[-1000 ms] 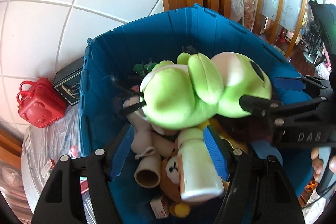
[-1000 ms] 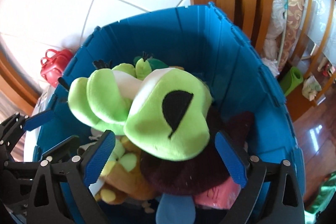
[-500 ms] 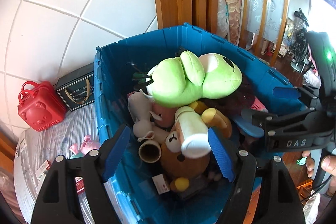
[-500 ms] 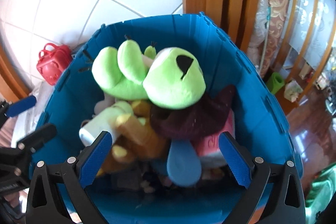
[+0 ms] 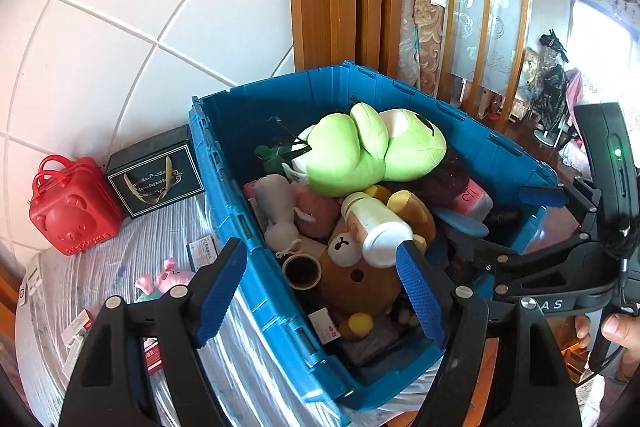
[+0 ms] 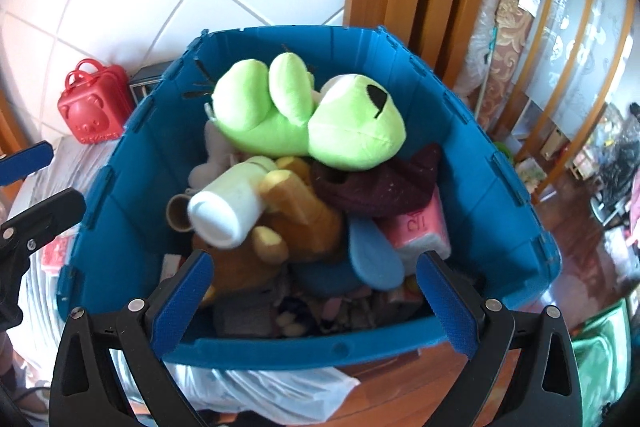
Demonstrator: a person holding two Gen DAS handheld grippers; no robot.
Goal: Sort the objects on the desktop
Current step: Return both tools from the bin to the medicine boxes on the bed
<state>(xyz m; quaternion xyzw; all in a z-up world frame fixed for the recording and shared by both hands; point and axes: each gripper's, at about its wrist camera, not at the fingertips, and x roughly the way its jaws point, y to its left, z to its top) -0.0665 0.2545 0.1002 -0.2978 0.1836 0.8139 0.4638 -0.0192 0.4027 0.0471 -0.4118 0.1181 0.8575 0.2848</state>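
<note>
White tiles back the blue bin (image 6: 248,349); green plush (image 6: 308,119) lies beyond both grippers.

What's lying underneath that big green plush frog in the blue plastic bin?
Under the green plush frog in the blue plastic bin lie a dark maroon cloth, a brown bear plush and a white bottle-shaped toy. Anything deeper is covered.

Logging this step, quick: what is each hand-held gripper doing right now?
Left hand-held gripper: open, holding nothing.
Right hand-held gripper: open, holding nothing.
</note>
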